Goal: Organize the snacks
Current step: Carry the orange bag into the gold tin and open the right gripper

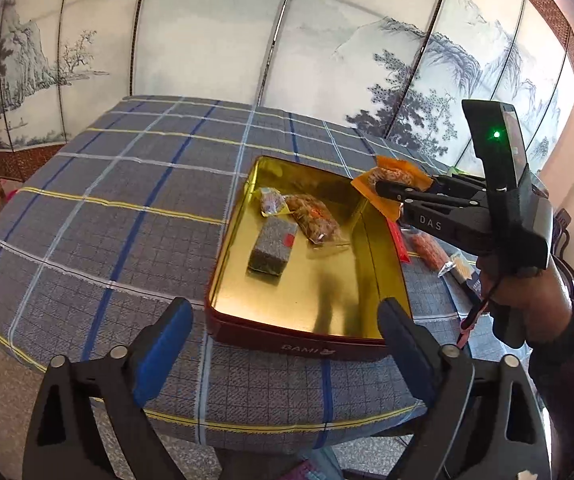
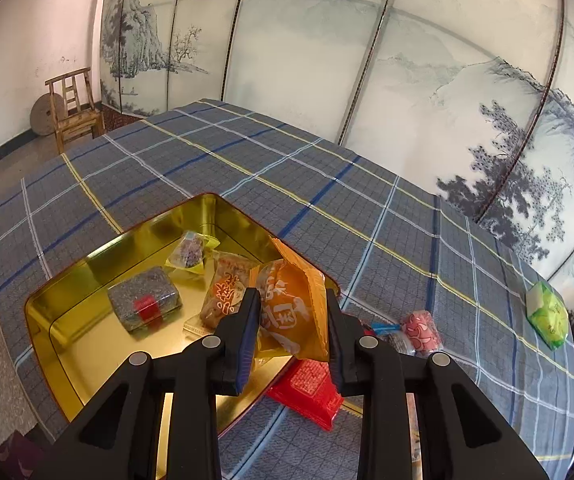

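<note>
My right fingers [image 2: 291, 316] pinch an orange snack packet [image 2: 293, 300] just above the right rim of the gold tin [image 1: 383, 256] on the desk [image 1: 107, 200]. My left fingers [image 1: 287, 320] gape wide and empty at the tin's near edge. Inside the tin lie a grey block [image 1: 273, 246] and two packets; a red packet [image 2: 311, 388] lies beside it.

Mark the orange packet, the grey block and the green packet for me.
orange packet [image 2: 297, 312], right wrist view, its printed front.
grey block [image 1: 273, 246], left wrist view, its top face.
green packet [image 2: 549, 316], right wrist view, its middle.
</note>
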Demonstrator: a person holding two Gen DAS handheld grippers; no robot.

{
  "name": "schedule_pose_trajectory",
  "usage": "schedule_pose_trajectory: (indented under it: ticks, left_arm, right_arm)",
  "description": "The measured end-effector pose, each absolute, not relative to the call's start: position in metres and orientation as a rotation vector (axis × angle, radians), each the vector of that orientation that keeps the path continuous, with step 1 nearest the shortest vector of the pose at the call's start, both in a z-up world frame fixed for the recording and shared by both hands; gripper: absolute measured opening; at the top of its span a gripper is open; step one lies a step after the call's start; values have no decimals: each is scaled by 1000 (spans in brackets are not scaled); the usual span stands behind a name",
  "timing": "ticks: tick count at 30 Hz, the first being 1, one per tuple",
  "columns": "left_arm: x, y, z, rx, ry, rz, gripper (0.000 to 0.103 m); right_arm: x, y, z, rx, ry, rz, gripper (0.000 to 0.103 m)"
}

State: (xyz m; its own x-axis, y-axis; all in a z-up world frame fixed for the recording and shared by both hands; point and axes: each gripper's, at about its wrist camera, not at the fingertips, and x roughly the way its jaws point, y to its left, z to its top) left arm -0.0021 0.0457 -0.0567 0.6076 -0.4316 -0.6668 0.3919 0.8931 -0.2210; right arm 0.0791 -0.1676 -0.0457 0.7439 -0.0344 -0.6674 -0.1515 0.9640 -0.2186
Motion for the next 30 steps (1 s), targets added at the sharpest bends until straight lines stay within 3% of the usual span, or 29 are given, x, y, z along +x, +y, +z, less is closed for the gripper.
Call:
schedule_pose_trajectory:
  ticks: [2,30]
  left_arm:
    - [-6,48,-53,-27,753,-447,102]
    - [-16,63,-58,40,592,-315,101]
  right_arm:
    - [83,-164,-48,-274,739,68,32]
    - [130,-147,-72,-259,825,81,32]
